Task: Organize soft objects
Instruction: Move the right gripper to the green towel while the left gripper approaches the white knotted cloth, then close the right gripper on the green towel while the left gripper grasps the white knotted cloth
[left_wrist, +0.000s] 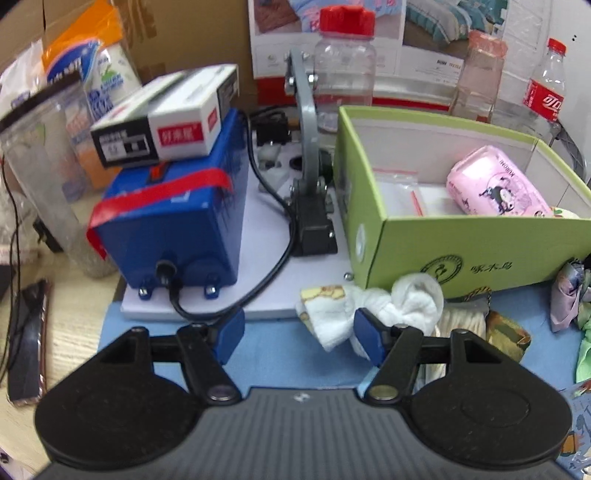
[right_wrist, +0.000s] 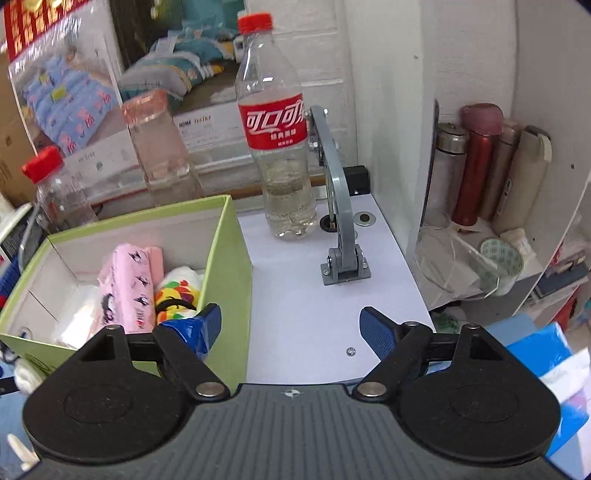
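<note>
Left tool (left_wrist: 299, 334) angled down, parted, empty, over crumpled white terry socks (left_wrist: 384, 314); right tool (right_wrist: 290, 326) wide apart, empty, beside stiff green cardboard box (right_wrist: 229, 258).

blue mat (left_wrist: 280, 354), white socks (left_wrist: 373, 314), green box (left_wrist: 461, 251)

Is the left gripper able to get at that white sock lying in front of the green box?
Probably yes. The left gripper is open with nothing between its fingers, and the white sock lies on the blue mat just ahead of its tips, in front of the green box. Nothing stands between them.
</note>
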